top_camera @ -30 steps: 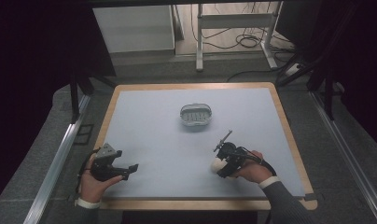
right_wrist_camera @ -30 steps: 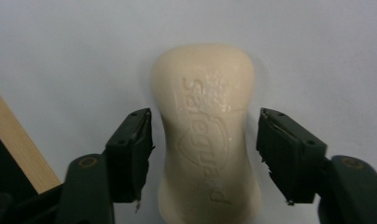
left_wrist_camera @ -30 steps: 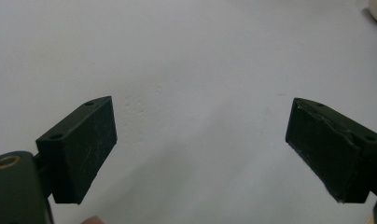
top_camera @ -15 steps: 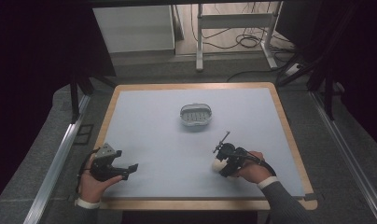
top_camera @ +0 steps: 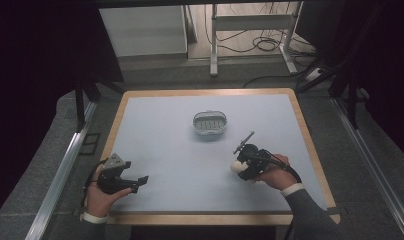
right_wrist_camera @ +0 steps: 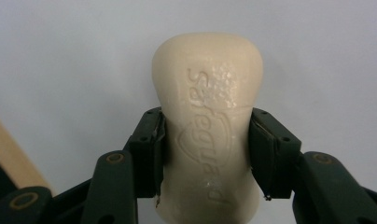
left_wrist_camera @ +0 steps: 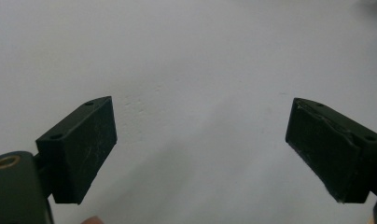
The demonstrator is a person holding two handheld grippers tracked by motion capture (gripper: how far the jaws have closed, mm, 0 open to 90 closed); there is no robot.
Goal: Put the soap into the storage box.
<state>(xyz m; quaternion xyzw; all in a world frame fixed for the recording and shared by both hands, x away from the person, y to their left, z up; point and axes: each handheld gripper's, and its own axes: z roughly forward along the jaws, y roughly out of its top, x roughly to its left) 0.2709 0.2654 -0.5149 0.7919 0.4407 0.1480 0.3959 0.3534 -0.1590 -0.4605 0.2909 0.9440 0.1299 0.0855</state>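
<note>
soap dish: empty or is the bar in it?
Empty. The soap dish shows its bare ribbed floor; the soap bar is clamped in the right hand-held gripper.

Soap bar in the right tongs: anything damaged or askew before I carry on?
Mostly fine. The soap bar sits straight between the right tongs, gripped on both sides. One oddity: a rough, pitted patch on its face near the embossed lettering, upper right. The soap dish stands upright mid-table; the left tongs are open and hold nothing.
</note>
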